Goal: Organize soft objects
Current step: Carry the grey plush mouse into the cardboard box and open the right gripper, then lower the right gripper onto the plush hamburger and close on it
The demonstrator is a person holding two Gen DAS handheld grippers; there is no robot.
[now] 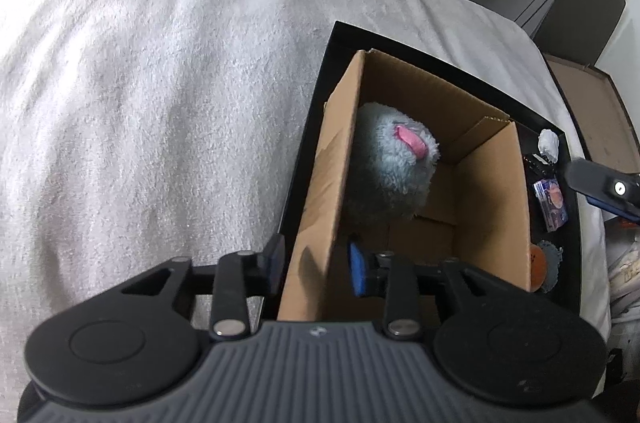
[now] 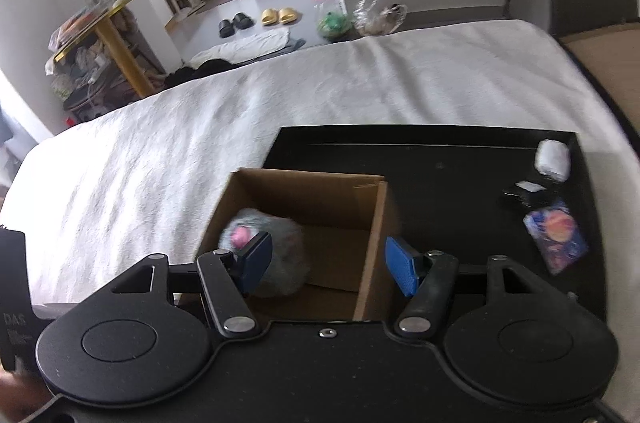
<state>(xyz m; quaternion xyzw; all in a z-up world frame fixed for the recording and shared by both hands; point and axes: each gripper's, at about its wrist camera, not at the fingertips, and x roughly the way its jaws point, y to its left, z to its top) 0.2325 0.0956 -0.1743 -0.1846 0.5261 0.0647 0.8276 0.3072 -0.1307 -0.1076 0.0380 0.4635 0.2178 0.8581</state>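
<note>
The plush toy (image 1: 390, 165) is lying inside the open cardboard box (image 1: 486, 207), pressing against the box's left wall; it is a rounded mass of shaggy grey-blue pile showing one pink fabric patch on top. In the right wrist view the toy (image 2: 280, 243) is appearing blurred. The box is sitting on a flat black tray (image 1: 416, 43), which is resting on a white, nubby towel-like cover (image 1: 160, 95). The left gripper (image 1: 316, 265) is hovering low at the box's near left corner with its jaws spread apart, straddling the cardboard wall and gripping nothing. The right gripper (image 2: 326, 263) is hanging above the box, jaws wide apart and holding nothing, its blue textured pads (image 2: 402, 265) facing inward. A crumpled white wad (image 2: 554, 159) and a colourful printed packet (image 2: 558, 237) are lying on the tray's right side.
</note>
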